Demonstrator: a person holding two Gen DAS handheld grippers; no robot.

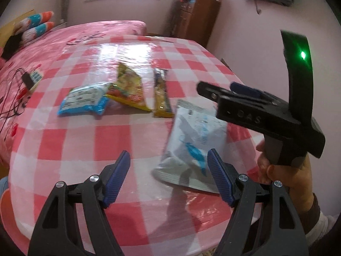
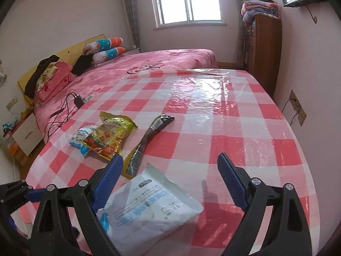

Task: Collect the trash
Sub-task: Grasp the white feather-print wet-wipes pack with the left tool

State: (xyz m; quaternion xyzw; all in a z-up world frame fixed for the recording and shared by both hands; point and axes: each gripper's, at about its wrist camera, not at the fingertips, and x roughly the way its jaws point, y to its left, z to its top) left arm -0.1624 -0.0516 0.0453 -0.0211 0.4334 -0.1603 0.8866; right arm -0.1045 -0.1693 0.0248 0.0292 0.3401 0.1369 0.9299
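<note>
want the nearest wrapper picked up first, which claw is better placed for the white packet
Right. The white packet lies partly between the open right claw; the left claw, also open, has it off to one side.

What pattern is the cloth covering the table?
Pink-and-white checks on the tablecloth, under a glossy clear cover; the right wrist view shows it best.

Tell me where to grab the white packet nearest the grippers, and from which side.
I would take the white packet by its far sealed edge, the flat strip that points toward the long dark wrapper. That strip looks thin, while the body lies flat on the checked tablecloth. The right gripper, jaws open above it, could probably come down from above, one finger on each face of the strip.
</note>
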